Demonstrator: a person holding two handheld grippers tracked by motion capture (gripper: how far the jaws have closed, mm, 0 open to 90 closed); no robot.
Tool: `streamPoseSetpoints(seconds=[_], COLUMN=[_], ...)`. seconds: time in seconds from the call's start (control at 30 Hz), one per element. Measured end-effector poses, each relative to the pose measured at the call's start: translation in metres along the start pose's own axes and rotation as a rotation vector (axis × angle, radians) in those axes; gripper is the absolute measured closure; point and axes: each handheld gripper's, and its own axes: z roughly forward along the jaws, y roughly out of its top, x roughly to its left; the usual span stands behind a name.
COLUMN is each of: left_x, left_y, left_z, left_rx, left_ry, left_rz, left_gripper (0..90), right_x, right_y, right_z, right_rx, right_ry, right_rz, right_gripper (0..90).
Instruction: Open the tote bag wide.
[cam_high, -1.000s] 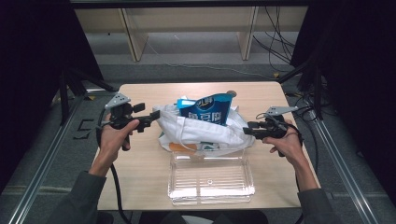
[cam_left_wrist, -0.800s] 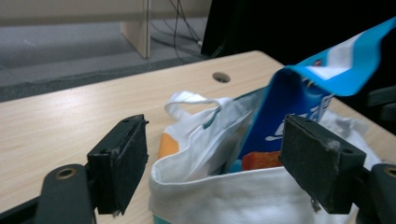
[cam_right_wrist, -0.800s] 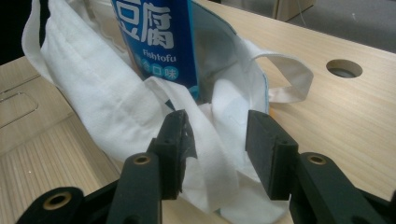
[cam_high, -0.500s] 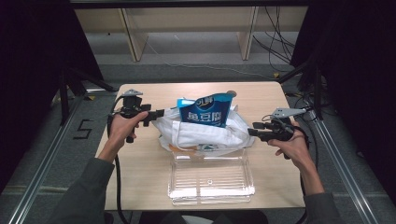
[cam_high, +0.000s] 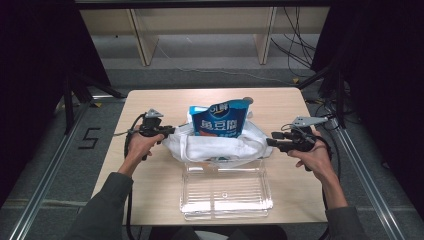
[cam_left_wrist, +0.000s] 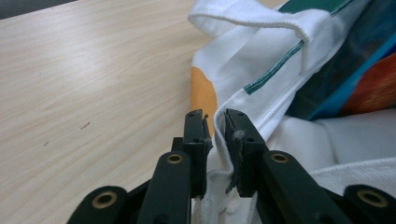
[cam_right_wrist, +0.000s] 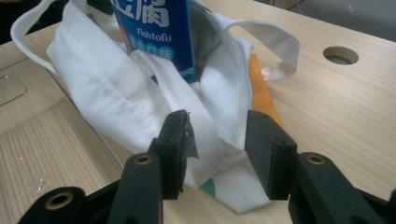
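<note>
- Pinching the bag (cam_left_wrist: 261, 109) hem, the left gripper (cam_left_wrist: 215, 122) has just been closing, and cloth sits between its jaws at the bag's left edge.
- Right gripper (cam_right_wrist: 218, 127) straddles a fold at the bag's right end, jaws standing apart, not pressing.
- Bag lies mid-table (cam_high: 150, 100), pouch (cam_high: 220, 120) upright inside, tray (cam_high: 225, 192) just in front.
- Clamp the right side before lifting; pull both edges evenly so the pouch stays standing.

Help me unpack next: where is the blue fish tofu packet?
In the high view, the blue fish tofu packet stands mid-table inside the white tote bag, behind the clear plastic tray.
</note>
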Motion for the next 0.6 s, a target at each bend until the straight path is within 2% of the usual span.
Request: streamPoseSetpoints(seconds=[0.03,0.1,0.13,0.17,0.23,0.27,0.33,0.4,0.43,0.47,0.5,0.6], left_x=[-0.002,-0.005,-0.005,-0.006,-0.004,-0.004,0.001,0.004,0.006,0.006,0.007,0.005], left_y=[-0.006,-0.012,-0.012,-0.016,-0.016,-0.016,-0.016,-0.015,-0.015,-0.014,-0.014,-0.013], left_z=[0.01,0.02,0.02,0.028,0.029,0.027,0.02,0.012,0.007,0.001,-0.005,-0.021], left_rx=[0.019,0.04,0.04,0.05,0.037,0.03,-0.002,-0.059,-0.069,-0.107,-0.121,-0.165], left_ry=[0.017,0.023,0.023,0.031,0.017,0.014,-0.004,-0.004,-0.01,-0.013,-0.016,-0.012], left_rz=[0.023,0.038,0.038,0.041,0.028,0.019,-0.027,-0.087,-0.097,-0.124,-0.133,-0.146], left_gripper=[79.2,79.5,79.6,79.7,79.5,79.0,75.9,68.6,64.7,60.0,55.1,45.6], right_x=[0.0,-0.001,0.0,-0.001,0.001,0.001,0.0,0.0,0.0,0.0,-0.002,-0.002], right_y=[0.0,-0.001,-0.002,-0.001,-0.002,-0.003,-0.004,-0.003,-0.003,-0.003,-0.002,-0.002], right_z=[-0.001,0.001,0.002,0.001,0.003,0.003,0.004,0.003,0.002,0.002,0.001,0.002], right_rx=[0.002,-0.007,-0.008,0.015,0.02,0.022,0.015,0.014,0.021,0.013,0.02,0.003], right_ry=[0.002,0.001,-0.002,-0.002,-0.01,-0.003,-0.007,-0.007,-0.003,-0.006,-0.008,-0.018], right_rz=[0.012,0.0,0.019,0.007,0.025,0.031,0.025,0.024,0.028,0.036,0.011,0.019], right_gripper=[59.8,60.1,60.2,60.2,60.2,60.1,60.1,60.1,60.0,60.0,59.9,59.4])
